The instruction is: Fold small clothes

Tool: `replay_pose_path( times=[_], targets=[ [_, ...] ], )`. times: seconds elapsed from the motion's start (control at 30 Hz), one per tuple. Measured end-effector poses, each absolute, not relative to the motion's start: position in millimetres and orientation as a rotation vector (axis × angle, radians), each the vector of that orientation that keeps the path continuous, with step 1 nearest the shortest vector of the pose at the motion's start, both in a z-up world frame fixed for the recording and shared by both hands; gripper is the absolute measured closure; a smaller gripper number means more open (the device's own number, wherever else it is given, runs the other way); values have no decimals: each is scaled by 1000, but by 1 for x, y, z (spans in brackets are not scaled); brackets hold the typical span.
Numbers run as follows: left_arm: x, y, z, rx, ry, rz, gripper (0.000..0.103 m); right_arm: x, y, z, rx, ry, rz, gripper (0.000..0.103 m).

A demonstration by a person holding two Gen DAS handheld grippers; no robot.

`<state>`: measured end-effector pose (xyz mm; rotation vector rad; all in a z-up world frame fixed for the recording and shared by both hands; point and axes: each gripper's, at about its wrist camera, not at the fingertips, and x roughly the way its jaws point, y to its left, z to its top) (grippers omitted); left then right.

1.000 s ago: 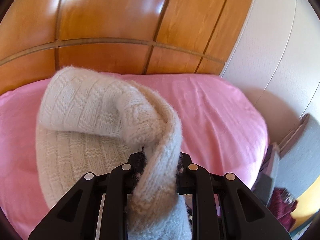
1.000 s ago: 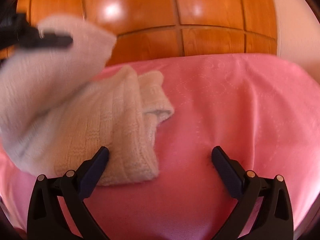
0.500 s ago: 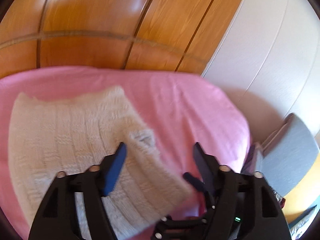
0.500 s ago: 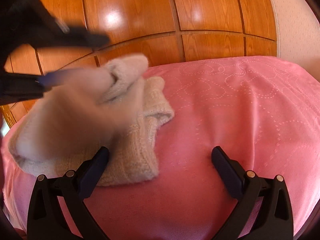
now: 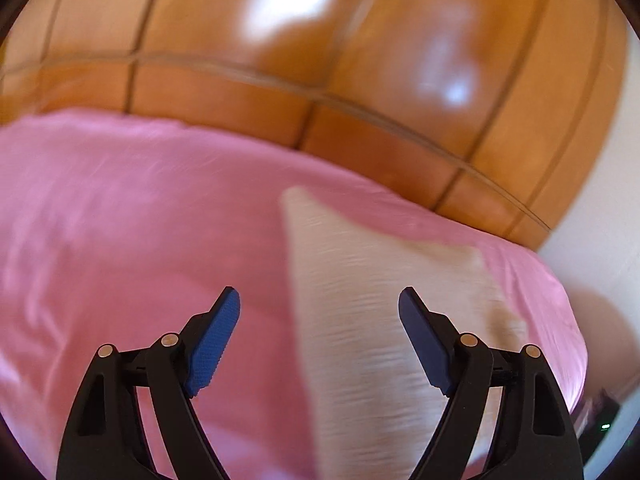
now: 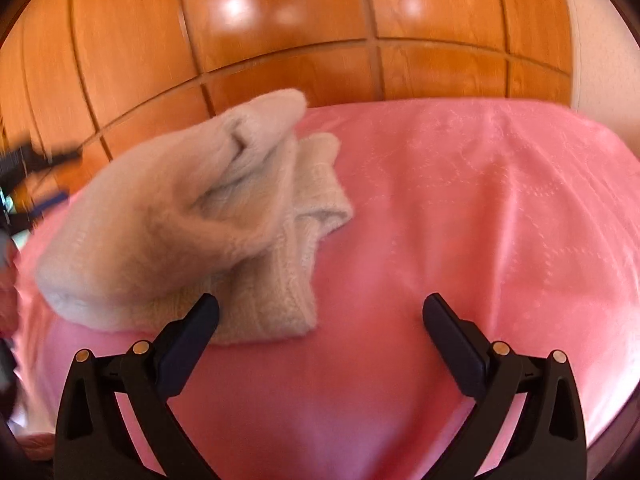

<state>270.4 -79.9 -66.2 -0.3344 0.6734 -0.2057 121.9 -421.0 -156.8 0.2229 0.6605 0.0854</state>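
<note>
Knitwear: the cream knitted garment [image 6: 192, 232] lies folded on the pink bed [image 6: 460, 200], ahead-left of the right gripper [image 6: 320, 316], which stands wide open and empty. Left gripper [image 5: 319, 312] jaws are opening, clamping nothing, garment lying ahead-right.

Pink bedsheet [image 6: 460, 208], wooden panelling [image 6: 300, 20]

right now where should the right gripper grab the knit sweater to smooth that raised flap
Probably the flap's peaked tip, coming from the right over the bare pink sheet. That tip stands up off the sweater with an open fold, so the right gripper's open fingers can straddle it without catching the layers beneath.
</note>
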Motion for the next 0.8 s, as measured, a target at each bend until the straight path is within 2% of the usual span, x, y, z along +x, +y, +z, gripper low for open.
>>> replay_pose_path(
  times=[0.2,0.33,0.4,0.47,0.67,0.8],
  targets=[
    [279,-77,-92,-316,762,-204,22,106,-452,-128,417,610,43,2],
    [277,-96,-93,-198,747,-220,23,112,-439,-100,400,546,88,2],
    [276,-111,-90,-126,740,-232,25,128,-421,-90,332,552,132,2],
    [273,-121,-86,-69,724,-242,34,138,-407,-88,275,571,132,2],
    [264,-147,-84,69,694,-274,51,161,-399,-123,98,703,-112,2],
    [246,-167,-87,218,625,-261,54,138,-442,-161,323,715,-72,2]
  ],
)
